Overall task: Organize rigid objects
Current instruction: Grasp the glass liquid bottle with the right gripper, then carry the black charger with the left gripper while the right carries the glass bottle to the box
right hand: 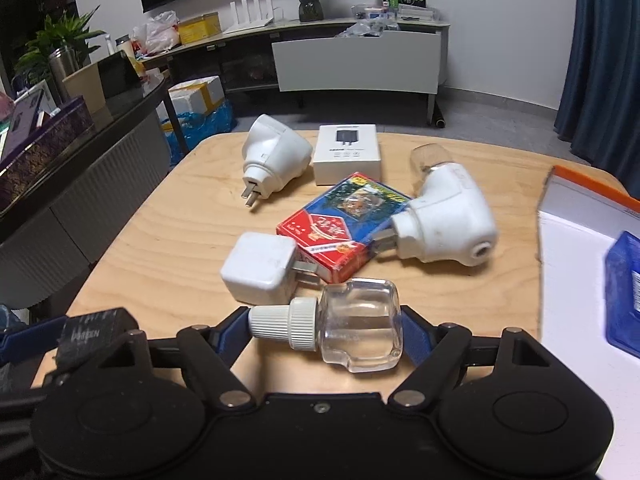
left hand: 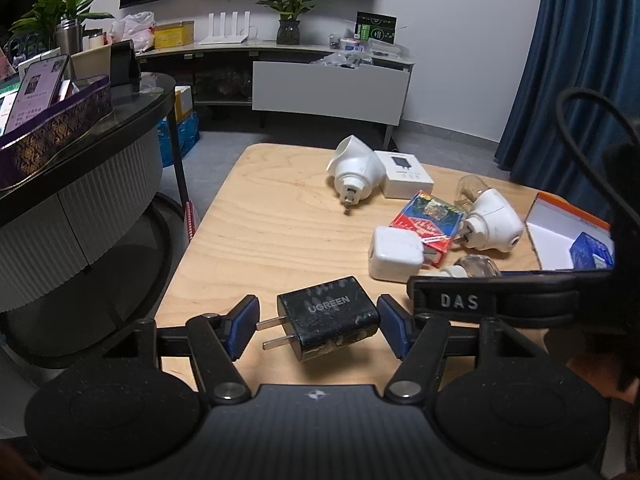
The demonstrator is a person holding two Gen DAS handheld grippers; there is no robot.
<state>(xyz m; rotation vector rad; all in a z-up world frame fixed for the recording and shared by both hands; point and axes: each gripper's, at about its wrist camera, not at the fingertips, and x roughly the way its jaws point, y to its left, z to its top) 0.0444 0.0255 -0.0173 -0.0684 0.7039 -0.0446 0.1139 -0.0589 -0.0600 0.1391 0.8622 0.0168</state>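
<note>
Early stage, I'd judge: only a blue box [right hand: 624,292] sits in the white tray [right hand: 576,264] at 3 o'clock; most items are loose on the pale wood-grain worktop [left hand: 260,216]. Left claw [left hand: 318,326] apart, straddling a scuffed matte black charger [left hand: 328,316], pads not touching. Right claw [right hand: 326,328] apart around a clear glass bottle [right hand: 360,328] with ribbed white cap. At 12 o'clock: glossy card pack [right hand: 340,228], smooth white cube charger [right hand: 260,268], two rounded white plug-ins [right hand: 276,156].

Potted plant [left hand: 289,4], router [left hand: 225,28], curtain [left hand: 576,60]
</note>
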